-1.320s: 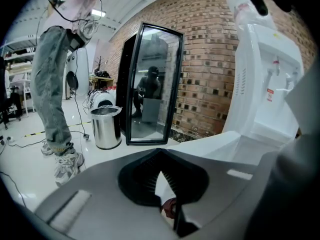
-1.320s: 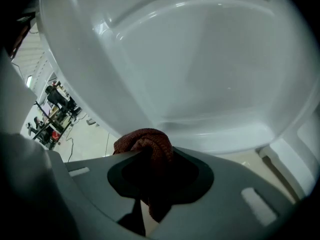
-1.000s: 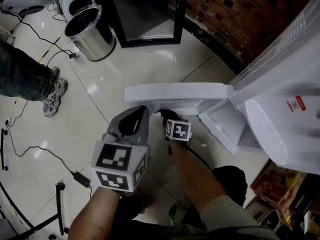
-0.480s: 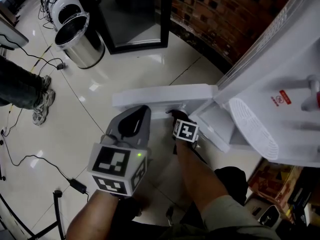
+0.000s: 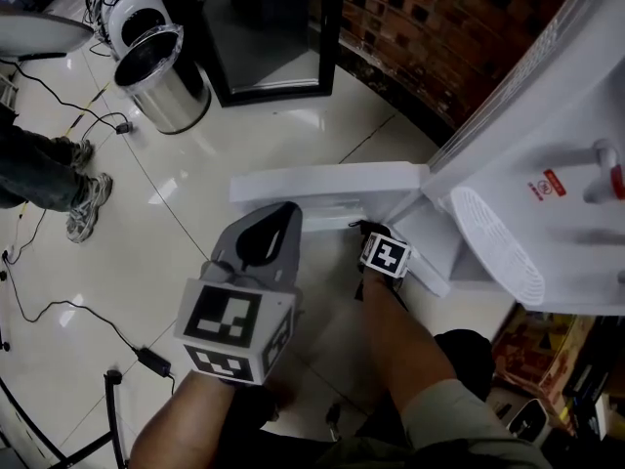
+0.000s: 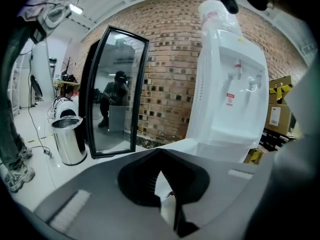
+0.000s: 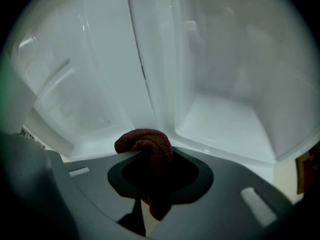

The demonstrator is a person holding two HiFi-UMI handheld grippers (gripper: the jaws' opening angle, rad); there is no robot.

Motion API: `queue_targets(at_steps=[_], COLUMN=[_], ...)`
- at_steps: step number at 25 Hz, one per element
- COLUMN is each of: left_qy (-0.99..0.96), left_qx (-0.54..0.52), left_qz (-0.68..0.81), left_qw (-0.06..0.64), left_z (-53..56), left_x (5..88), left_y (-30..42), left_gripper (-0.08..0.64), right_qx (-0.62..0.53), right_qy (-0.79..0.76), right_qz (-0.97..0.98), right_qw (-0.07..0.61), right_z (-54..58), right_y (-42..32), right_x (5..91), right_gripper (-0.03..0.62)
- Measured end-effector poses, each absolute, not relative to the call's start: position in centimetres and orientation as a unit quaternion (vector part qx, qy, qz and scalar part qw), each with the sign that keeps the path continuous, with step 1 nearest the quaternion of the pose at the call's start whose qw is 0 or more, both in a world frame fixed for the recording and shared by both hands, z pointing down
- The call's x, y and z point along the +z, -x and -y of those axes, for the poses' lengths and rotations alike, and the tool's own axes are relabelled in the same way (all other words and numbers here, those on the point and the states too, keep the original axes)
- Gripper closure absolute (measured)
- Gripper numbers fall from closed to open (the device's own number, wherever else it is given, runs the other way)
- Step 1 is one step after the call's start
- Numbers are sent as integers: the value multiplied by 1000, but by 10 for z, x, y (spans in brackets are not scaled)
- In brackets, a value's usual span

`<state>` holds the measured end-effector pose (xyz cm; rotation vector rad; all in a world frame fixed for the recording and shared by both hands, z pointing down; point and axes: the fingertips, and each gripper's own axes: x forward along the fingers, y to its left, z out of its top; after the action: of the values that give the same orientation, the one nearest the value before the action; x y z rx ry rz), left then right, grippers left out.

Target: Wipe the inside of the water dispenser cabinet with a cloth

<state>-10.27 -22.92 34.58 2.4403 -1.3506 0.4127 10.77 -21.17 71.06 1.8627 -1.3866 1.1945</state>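
— One move matters: the right gripper (image 5: 376, 240) has slid across from under the open door (image 5: 322, 182) toward the mouth of the cabinet (image 7: 240, 64), taking the cloth (image 7: 145, 148) with it.

— Is the cloth actually held?

— Yes. The jaws stand part-way closed and clamp the dark red cloth. It bunches up above them and a tail hangs below.

— Is it wiping yet?

— I can't tell whether it touches anything. In the right gripper view it sits in front of the door's hinge edge, just beside the opening and not inside. So I judge the inside wipe has not begun from here, and the next stroke has to go right and inward.

— And the left gripper (image 5: 266, 237)?

— Jaws shut, with nothing between them. It hangs over the floor (image 5: 195, 213), apart from the cabinet, facing the dispenser (image 6: 225, 84).

— What's in the cabinet?

— Nothing that I can see, only bare white walls and a bare white bottom.

— Any other container?

— A steel bin (image 5: 161, 76) stands on the floor, well apart to the left. Its inside is dark, so I can't tell what it holds.
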Motion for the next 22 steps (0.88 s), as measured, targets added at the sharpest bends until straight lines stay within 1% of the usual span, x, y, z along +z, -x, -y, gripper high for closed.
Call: queue_targets(at_steps=[5, 8, 10, 14, 18, 22], left_qy=[-865, -881, -890, -885, -879, -868], left_qx=[132, 126, 121, 117, 143, 177], left_qz=[452, 427, 416, 425, 443, 450], left_qw=[174, 158, 144, 148, 102, 109], left_z=[230, 227, 222, 205, 189, 184], left_x=[343, 330, 320, 316, 319, 346], left_y=[89, 67, 53, 40, 30, 29], left_gripper=[560, 560, 560, 560, 560, 560], right_qx=[421, 399, 384, 346, 341, 371], right_qy=[-638, -620, -624, -640, -653, -655], right_qz=[578, 620, 632, 641, 638, 627], right_qw=[286, 269, 253, 242, 223, 200], right_z=[202, 189, 183, 161, 139, 130], right_y=[-86, -71, -80, -109, -119, -118], right_x=[688, 648, 621, 582, 581, 601], right_gripper=[485, 485, 483, 483, 483, 483])
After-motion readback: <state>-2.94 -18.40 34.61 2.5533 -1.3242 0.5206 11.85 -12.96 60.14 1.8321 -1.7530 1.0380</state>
